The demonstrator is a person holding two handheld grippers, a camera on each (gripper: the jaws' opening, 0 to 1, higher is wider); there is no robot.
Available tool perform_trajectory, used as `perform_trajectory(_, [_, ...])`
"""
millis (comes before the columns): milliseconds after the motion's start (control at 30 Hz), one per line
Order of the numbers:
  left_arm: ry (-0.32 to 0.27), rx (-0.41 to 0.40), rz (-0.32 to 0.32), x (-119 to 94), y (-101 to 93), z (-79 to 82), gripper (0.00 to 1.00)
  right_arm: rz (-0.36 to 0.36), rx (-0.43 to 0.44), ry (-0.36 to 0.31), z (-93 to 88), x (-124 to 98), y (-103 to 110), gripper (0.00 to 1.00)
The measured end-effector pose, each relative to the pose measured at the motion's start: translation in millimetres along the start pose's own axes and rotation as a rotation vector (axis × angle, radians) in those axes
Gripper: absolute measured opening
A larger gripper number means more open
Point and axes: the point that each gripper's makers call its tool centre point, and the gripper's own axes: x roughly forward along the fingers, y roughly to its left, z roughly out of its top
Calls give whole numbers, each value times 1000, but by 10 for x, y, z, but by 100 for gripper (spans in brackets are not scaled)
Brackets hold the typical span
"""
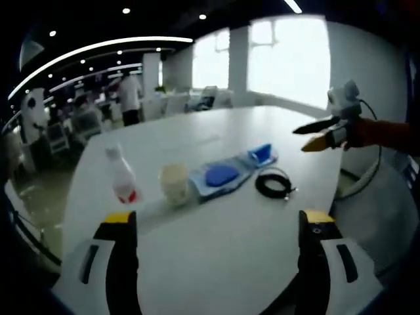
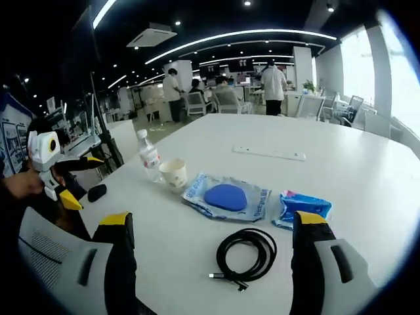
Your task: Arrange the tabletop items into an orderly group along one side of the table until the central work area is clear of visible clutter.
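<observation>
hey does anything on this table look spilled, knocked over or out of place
Nothing spilled or damaged. The bottle and paper cup stand upright; the blue-pad packet, wipes pack and coiled black cable just lie loosely scattered.

Left claw [image 1: 218, 226] spread wide; right claw [image 2: 213, 226] likewise, both holding nothing.

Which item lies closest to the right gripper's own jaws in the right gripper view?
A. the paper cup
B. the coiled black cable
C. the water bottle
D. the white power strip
B: the coiled black cable lies on the white table between the open right gripper jaws, while the paper cup and water bottle stand farther back.
</observation>
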Motion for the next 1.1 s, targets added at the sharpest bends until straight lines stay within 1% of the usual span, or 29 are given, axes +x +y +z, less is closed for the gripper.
perform_trajectory(33, [-1,0,3,8,21,14,99,-2,2,2,-10,-14,-3,100])
perform_trajectory(100, [-13,2,25,41,149,106,98,-21,-8,-1,-47,-104,-33,100])
perform_trajectory(133, [-16,2,31,47,177,121,98,-31,-10,-2,-60,-134,-48,100])
perform_trajectory(167, [-25,1,47,68,269,180,97,-33,-8,-2,-72,-159,-54,100])
perform_trajectory(233, [-34,0,64,94,375,253,97,-35,2,-3,-103,-219,-65,100])
perform_trajectory(300, [-39,4,75,120,455,307,97,-35,2,1,-134,-265,-61,100])
perform_trajectory(367, [-39,9,89,157,537,356,96,-41,-19,15,-170,-317,-58,100])
perform_trajectory(500, [-39,10,126,240,724,398,96,-60,-54,27,-222,-443,-51,100])
perform_trajectory(700, [-32,4,147,410,851,414,93,-91,-75,29,-335,-624,-52,100])
perform_trajectory(867, [-8,21,175,572,955,383,92,-107,-63,27,-427,-712,-43,100])
perform_trajectory(900, [-8,23,178,584,964,383,92,-113,-69,32,-451,-727,-43,100])
perform_trajectory(1000, [-10,53,221,664,1083,409,92,-132,-120,57,-517,-792,-34,100])
perform_trajectory(1067, [-7,44,230,734,1147,410,92,-137,-134,57,-517,-828,-29,100])
perform_trajectory(1100, [-6,33,236,763,1175,404,91,-140,-129,45,-499,-864,-24,100])
